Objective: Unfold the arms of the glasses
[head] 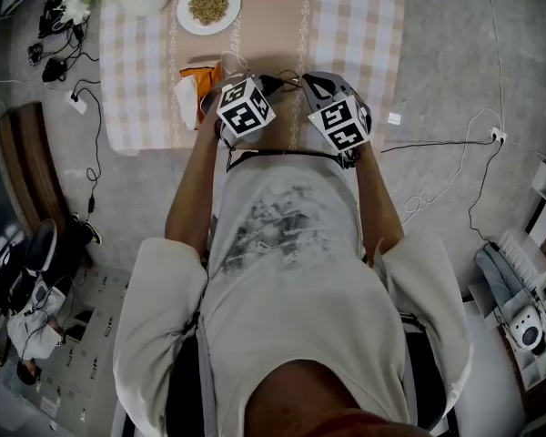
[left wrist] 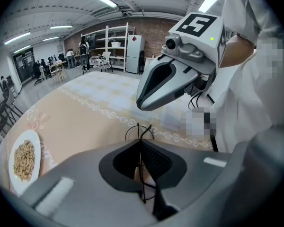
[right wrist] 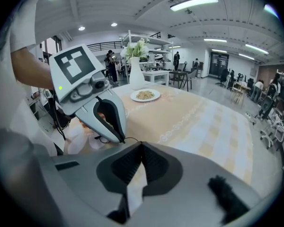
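- The wire-framed glasses (left wrist: 138, 127) hang above the near edge of the tabletop (left wrist: 85, 112), clamped in the left tool (left wrist: 140, 144).
- The right tool (right wrist: 141, 144) is closed tight just beside them; it may have missed the arm, though the wire is too thin to be sure.
- Pulling against the hinge could bend the wire or twist it out of the left grip.

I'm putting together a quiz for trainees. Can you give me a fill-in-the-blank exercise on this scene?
1. The left gripper is shut on a pair of thin wire ____.
2. The white vase holds ____.
3. The jaws of the right gripper stand ____, not apart.
Missing words: glasses; flowers; together.
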A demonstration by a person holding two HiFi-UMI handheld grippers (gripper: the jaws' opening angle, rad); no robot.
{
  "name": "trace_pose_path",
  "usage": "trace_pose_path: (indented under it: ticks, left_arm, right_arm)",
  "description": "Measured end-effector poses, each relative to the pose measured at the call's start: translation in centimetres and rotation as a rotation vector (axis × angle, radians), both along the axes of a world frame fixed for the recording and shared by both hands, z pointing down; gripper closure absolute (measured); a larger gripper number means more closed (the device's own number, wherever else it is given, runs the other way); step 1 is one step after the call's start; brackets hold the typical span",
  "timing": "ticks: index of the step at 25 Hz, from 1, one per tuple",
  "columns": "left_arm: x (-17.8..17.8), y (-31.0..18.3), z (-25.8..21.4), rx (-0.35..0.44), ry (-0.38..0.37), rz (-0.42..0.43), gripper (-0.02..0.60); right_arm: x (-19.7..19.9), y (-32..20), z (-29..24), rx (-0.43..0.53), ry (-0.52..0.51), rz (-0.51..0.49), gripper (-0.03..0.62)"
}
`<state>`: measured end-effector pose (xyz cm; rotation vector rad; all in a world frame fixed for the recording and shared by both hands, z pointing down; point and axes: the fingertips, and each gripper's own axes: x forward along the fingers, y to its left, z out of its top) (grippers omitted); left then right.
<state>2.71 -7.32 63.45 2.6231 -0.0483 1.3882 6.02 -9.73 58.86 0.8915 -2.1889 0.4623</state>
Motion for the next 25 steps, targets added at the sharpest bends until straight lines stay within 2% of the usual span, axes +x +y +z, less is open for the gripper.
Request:
trace_pose_path:
  ticks: [15, 25]
  left_arm:
    - [0.0, 0.1, 0.2, 0.014, -0.005, 0.011, 0.565]
    - [-0.1, 0.1, 0.0, 0.008, 0.015, 0.005, 0.566]
  right_arm:
    - [-2.1, -0.2, 2.2, -0.018, 0.067, -0.187, 0.576]
    - [-2.9, 0.0, 3.3, -0.050, 0.111, -0.236, 0.577]
